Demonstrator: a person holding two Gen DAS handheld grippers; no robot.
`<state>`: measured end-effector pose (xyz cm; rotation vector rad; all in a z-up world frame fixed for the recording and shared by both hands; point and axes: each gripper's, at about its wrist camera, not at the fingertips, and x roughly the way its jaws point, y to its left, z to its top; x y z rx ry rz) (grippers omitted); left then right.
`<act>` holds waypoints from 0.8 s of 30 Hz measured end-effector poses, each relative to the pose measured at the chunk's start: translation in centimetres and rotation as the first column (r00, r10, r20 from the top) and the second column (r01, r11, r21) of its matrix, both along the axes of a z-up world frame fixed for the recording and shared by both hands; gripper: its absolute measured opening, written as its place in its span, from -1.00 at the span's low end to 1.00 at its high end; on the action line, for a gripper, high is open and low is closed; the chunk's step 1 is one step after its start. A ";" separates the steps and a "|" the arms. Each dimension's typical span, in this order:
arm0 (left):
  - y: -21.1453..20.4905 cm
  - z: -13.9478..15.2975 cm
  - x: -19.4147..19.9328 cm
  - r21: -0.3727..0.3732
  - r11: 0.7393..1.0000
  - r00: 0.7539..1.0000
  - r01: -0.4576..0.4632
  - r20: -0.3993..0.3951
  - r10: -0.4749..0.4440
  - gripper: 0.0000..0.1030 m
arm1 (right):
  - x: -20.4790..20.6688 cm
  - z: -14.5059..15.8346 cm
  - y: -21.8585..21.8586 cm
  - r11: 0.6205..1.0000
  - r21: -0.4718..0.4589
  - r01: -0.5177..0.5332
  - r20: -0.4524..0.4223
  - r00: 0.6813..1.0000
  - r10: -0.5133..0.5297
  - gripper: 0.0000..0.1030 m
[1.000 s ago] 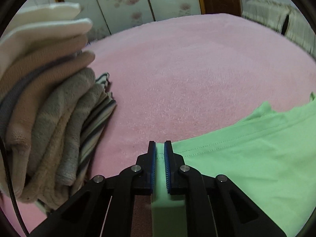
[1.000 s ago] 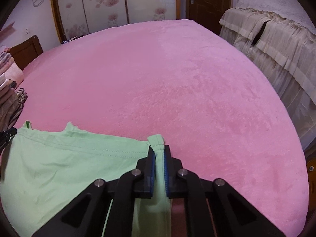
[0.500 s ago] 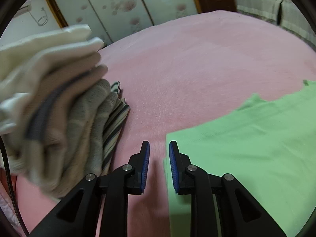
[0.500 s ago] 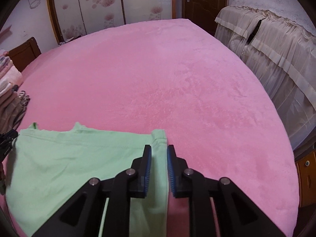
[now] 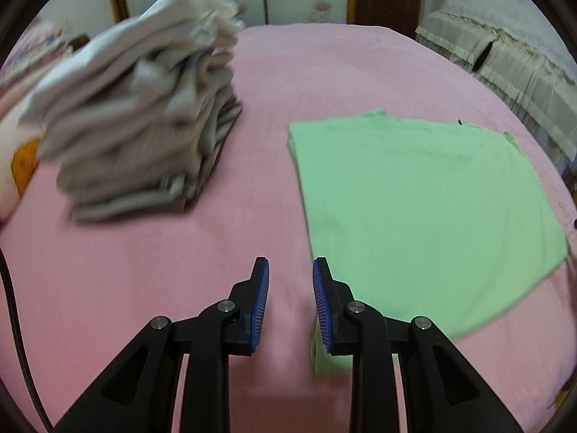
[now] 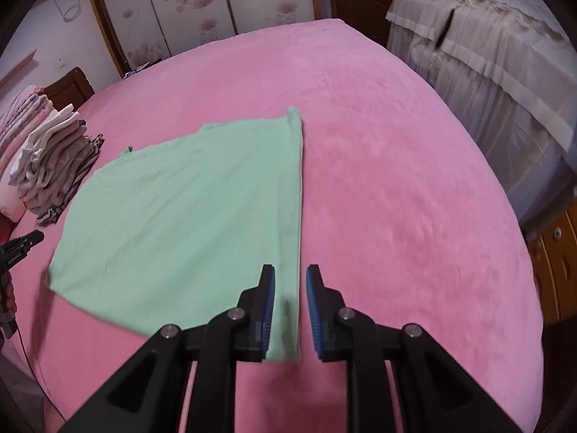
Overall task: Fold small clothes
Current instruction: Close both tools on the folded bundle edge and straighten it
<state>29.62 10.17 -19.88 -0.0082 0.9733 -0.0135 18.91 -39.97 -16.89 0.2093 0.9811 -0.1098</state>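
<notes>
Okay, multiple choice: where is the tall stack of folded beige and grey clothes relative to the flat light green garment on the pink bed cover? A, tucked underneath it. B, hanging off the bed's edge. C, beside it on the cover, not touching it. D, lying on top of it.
C: the stack of folded beige and grey clothes sits apart from the light green garment, with bare pink bed cover between them.

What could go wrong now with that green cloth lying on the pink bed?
1. The cloth lies folded, but its far corners do not line up neatly, so another fold may come out crooked.
2. The left gripper has its jaws opening over bare blanket, the right gripper stands over the cloth's edge; a careless regrasp could drag it.
3. The pile beside it looks tall and leaning; a bump might topple it.
</notes>
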 end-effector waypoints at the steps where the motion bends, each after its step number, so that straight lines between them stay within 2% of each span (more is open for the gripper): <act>1: 0.2 -0.4 -1.2 -0.025 1.000 1.000 -0.011 -0.012 0.010 -0.55 | -0.9 -0.3 0.0 1.000 0.014 0.012 0.002 1.000 -0.012 -0.66; 5: 1.0 -1.8 -3.0 -0.120 0.992 0.999 -0.042 -0.035 0.038 -0.54 | -3.1 -1.3 -0.4 0.997 0.056 0.052 0.004 0.999 -0.053 -0.66; 8: 1.5 -2.9 -3.7 -0.223 0.972 0.997 -0.076 -0.044 0.068 -0.53 | -4.1 -2.1 -0.6 0.993 0.088 0.075 0.003 0.997 -0.076 -0.66; 13: 1.6 -4.8 -4.4 -0.316 0.944 0.995 -0.097 -0.058 0.083 -0.52 | -4.6 -2.9 -0.9 0.989 0.119 0.086 0.004 0.996 -0.087 -0.66; 15: 1.7 -5.3 -4.5 -0.356 0.929 0.995 -0.101 -0.058 0.085 -0.44 | -4.7 -3.1 -1.0 0.988 0.129 0.083 0.010 0.996 -0.085 -0.65; 17: 1.8 -6.0 -4.4 -0.412 0.905 0.994 -0.103 -0.070 0.081 -0.19 | -4.6 -3.3 -1.2 0.986 0.147 0.079 0.008 0.997 -0.081 -0.64; 18: 1.8 -6.4 -4.4 -0.432 0.896 0.994 -0.107 -0.072 0.083 -0.13 | -4.5 -3.5 -1.3 0.984 0.161 0.079 0.008 0.997 -0.081 -0.55; 19: 1.8 -6.9 -4.4 -0.446 0.888 0.993 -0.111 -0.072 0.088 -0.10 | -4.4 -3.7 -1.4 0.981 0.172 0.085 0.010 0.996 -0.088 -0.44; 20: 1.8 -7.3 -4.4 -0.450 0.886 0.993 -0.114 -0.072 0.092 -0.09 | -4.3 -3.7 -1.5 0.980 0.178 0.087 0.013 0.996 -0.091 -0.41; 24: 1.5 -7.9 -4.6 -0.456 0.883 0.994 -0.107 -0.059 0.090 -0.08 | -3.7 -4.3 -1.8 0.974 0.210 0.088 0.025 0.995 -0.095 -0.40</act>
